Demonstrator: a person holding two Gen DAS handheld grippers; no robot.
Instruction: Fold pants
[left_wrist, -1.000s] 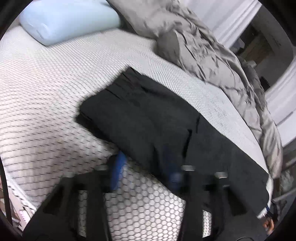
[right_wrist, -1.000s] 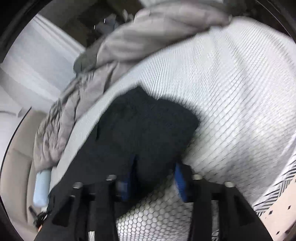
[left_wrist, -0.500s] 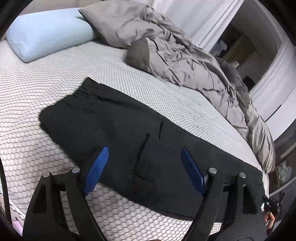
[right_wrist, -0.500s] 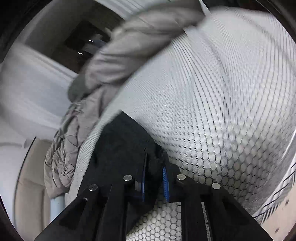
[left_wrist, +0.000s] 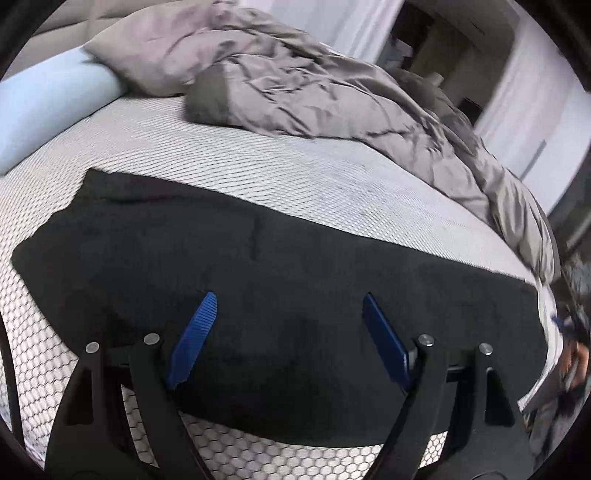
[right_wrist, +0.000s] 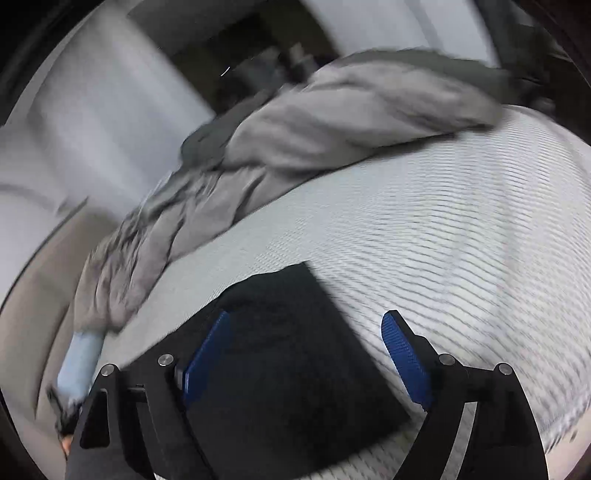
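You're looking at a bed with a white mattress cover printed in a dark honeycomb pattern (left_wrist: 258, 166). Directly on it, near its front edge, lies a pair of black fabric pants (left_wrist: 295, 295), spread flat in a long band; in the right wrist view one squared end of them (right_wrist: 295, 350) rests on the cover. Behind them a crumpled grey duvet (left_wrist: 314, 85) is heaped along the far side, and a pale blue bolster pillow (left_wrist: 44, 110) lies at the left end
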